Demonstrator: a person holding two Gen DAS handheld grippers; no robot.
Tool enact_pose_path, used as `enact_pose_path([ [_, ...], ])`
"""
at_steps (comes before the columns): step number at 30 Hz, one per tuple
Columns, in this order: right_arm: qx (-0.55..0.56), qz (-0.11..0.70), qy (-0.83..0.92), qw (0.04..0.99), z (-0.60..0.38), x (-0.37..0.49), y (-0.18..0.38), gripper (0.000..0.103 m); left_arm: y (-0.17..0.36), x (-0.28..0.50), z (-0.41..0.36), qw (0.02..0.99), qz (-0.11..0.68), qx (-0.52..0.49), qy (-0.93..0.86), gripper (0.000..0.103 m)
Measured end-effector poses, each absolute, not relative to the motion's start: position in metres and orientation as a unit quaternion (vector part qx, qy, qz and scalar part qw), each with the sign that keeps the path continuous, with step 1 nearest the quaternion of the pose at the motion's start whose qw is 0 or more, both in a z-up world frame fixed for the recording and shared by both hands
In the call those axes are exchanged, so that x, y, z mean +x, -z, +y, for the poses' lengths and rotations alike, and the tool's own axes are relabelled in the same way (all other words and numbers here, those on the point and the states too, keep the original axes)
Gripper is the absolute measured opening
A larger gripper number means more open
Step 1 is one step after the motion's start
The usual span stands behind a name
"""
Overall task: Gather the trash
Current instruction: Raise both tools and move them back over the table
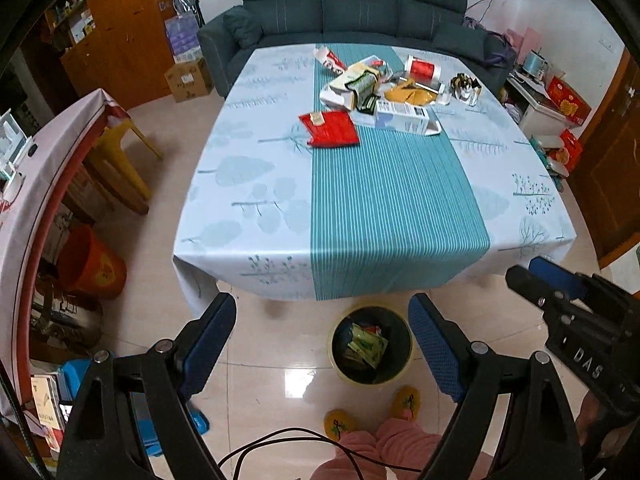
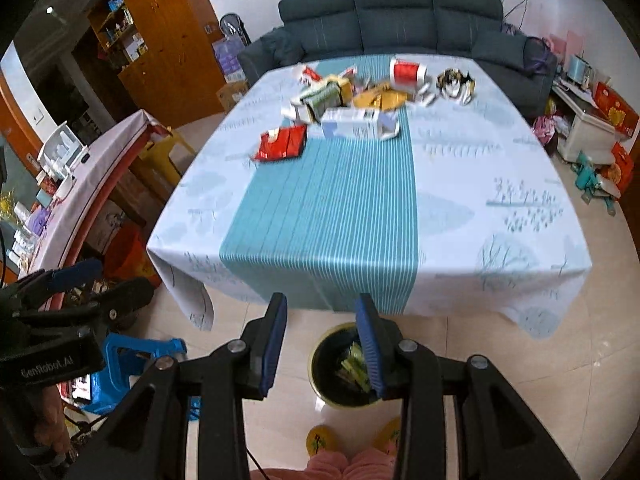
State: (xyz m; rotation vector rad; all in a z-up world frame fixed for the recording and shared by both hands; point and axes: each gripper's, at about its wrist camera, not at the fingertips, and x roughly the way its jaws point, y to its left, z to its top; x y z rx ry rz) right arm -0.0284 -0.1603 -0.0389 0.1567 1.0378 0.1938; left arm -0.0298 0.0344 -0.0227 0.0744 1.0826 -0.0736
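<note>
A pile of trash lies at the far end of the table point(image 1: 256, 184): a red packet point(image 1: 330, 129), a white and blue carton point(image 1: 400, 117), a yellow wrapper point(image 1: 410, 96), a red-labelled roll point(image 1: 422, 69) and a crumpled dark wrapper point(image 1: 464, 85). The same pile shows in the right wrist view, with the red packet point(image 2: 282, 144) and the carton point(image 2: 356, 123). A round bin point(image 1: 370, 346) with green wrappers stands on the floor at the table's near edge; it also shows in the right wrist view point(image 2: 340, 368). My left gripper point(image 1: 324, 348) is open and empty above the floor. My right gripper point(image 2: 322, 344) is open and empty above the bin.
A dark sofa point(image 1: 352, 4) stands behind the table. A second covered table point(image 1: 48, 152), a yellow stool point(image 1: 120, 148) and an orange bucket point(image 1: 94, 264) are at the left. Boxes and a cabinet point(image 1: 544, 108) are at the right. My slippers point(image 1: 406, 402) are below.
</note>
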Motion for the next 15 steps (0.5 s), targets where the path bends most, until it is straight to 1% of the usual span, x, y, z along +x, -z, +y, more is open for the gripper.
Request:
enact_pose_path([
  [9,0.089,0.469,-0.078,0.875,-0.155,-0.014,0.022,0.036,0.002,-0.021,0.042,0.870,0.487,0.060,0.041,0.087],
  [15,0.078,0.454,-0.083,0.884,-0.149,-0.004,0.015,0.036,-0.010,-0.009,0.045,0.880,0.469,0.063,0.037,0.087],
])
